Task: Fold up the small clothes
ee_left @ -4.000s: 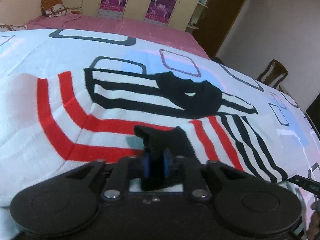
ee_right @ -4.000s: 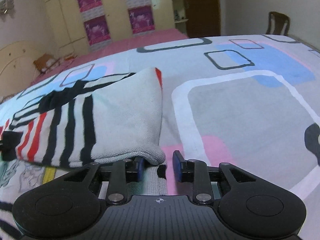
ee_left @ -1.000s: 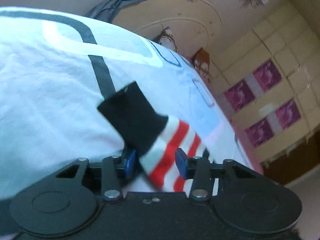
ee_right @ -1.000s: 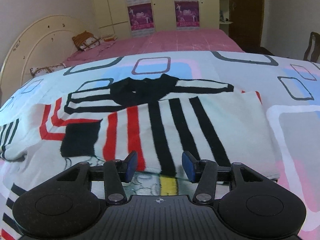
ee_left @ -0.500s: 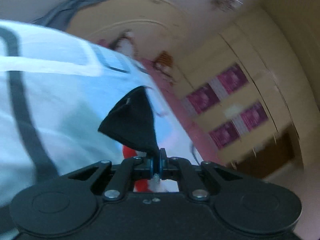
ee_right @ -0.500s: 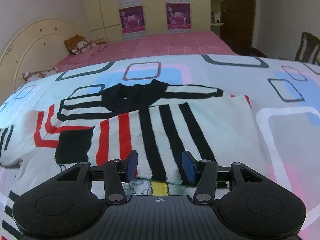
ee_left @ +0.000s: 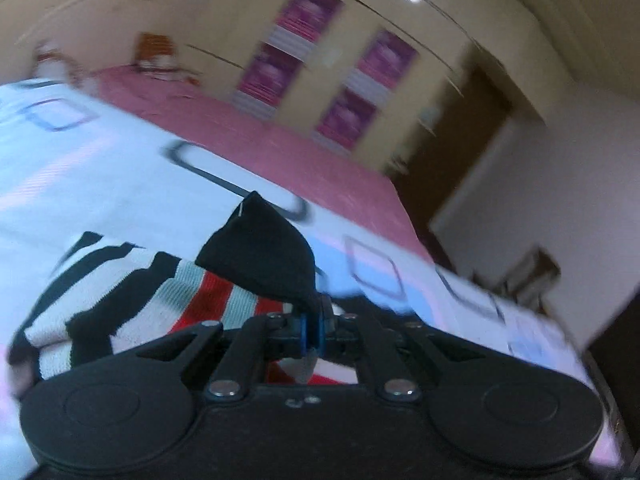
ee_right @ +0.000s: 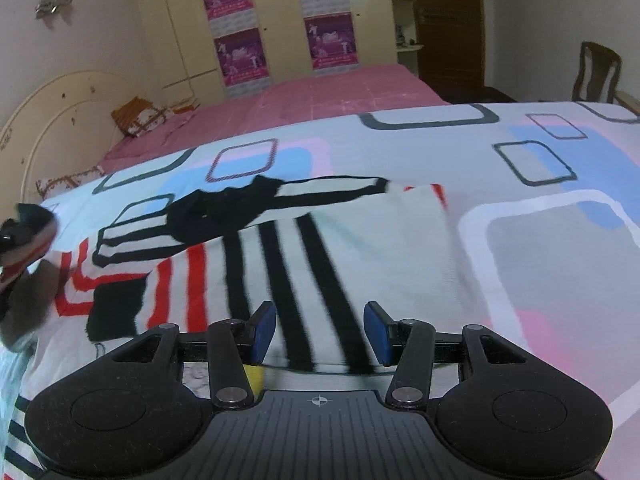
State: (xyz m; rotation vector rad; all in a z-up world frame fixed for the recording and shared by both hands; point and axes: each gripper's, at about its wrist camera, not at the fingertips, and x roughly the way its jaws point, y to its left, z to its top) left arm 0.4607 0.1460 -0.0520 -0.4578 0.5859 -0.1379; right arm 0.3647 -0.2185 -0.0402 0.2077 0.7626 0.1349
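A small white sweater (ee_right: 360, 240) with red and black stripes lies partly folded on the patterned bedsheet (ee_right: 540, 264). My left gripper (ee_left: 314, 330) is shut on the sweater's black cuff (ee_left: 264, 256) and holds the sleeve lifted above the striped body (ee_left: 132, 292). The left gripper with the raised sleeve also shows blurred at the left edge of the right wrist view (ee_right: 24, 240). My right gripper (ee_right: 320, 334) is open and empty, low over the sweater's near edge. A second black cuff (ee_right: 116, 308) lies flat on the sweater.
A pink bed (ee_right: 320, 96) with a pillow (ee_right: 136, 118) stands behind. A cream wardrobe with purple posters (ee_right: 240, 52) lines the far wall. A wooden chair (ee_right: 596, 74) stands at the right, by a dark door (ee_right: 448, 28).
My left gripper closed on the black cuff and swung with it from the left side back over the sweater. My right gripper stayed open and drew closer to the sweater's near edge.
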